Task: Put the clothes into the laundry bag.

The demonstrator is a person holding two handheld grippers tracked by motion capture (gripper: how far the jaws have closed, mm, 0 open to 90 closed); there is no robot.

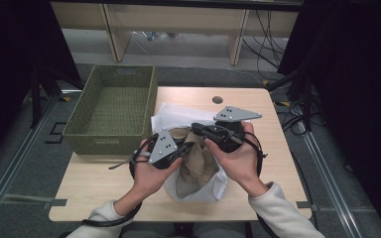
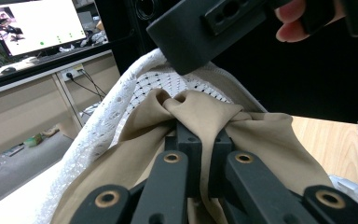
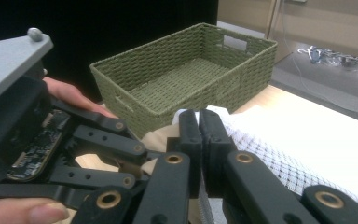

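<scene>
Tan cloth (image 1: 197, 166), soft and crumpled, lies on the near middle of the pale wooden counter (image 1: 273, 148), inside a white lacy mesh fabric (image 1: 213, 191) that wraps round it. At the cloth's upper edge the left gripper (image 1: 187, 147) has its fingers (image 2: 189, 144) pressed together, pinching a tan fold. Just right of the cloth's top, the right gripper (image 1: 197, 127) has fingers (image 3: 189, 128) pressed together; whether they pinch cloth I cannot tell. Beyond the cloth, to its left, stands a green rectangular woven basket (image 1: 87, 116).
</scene>
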